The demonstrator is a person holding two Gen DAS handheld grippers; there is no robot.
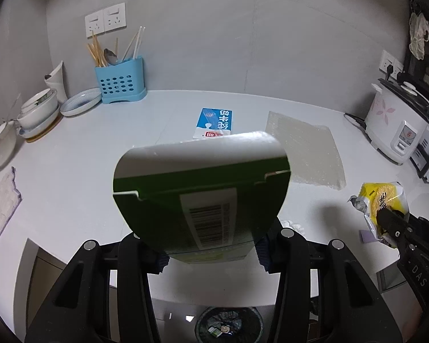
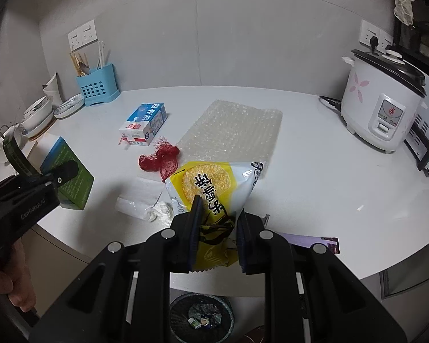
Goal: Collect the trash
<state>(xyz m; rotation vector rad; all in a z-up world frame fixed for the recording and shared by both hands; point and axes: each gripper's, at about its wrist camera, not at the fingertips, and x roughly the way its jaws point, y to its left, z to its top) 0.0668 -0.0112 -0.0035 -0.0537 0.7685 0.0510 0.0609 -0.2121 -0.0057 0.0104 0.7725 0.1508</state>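
A green cardboard box (image 1: 203, 200) is clamped by the left gripper (image 1: 211, 257); a yellow crinkled snack wrapper (image 2: 214, 197) is pinched by the right gripper (image 2: 217, 240); the round mesh bin (image 2: 201, 318) is seen directly beneath both, at lower centre.

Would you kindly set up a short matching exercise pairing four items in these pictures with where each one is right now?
Things:
1. green box
2. yellow snack packet
3. blue milk carton
4. trash bin

Places:
A. on the floor below the counter edge
B. lying on the counter, ungripped
C. between the right gripper fingers
D. between the left gripper fingers

Pairs: 1-D, 2-C, 3-B, 4-A
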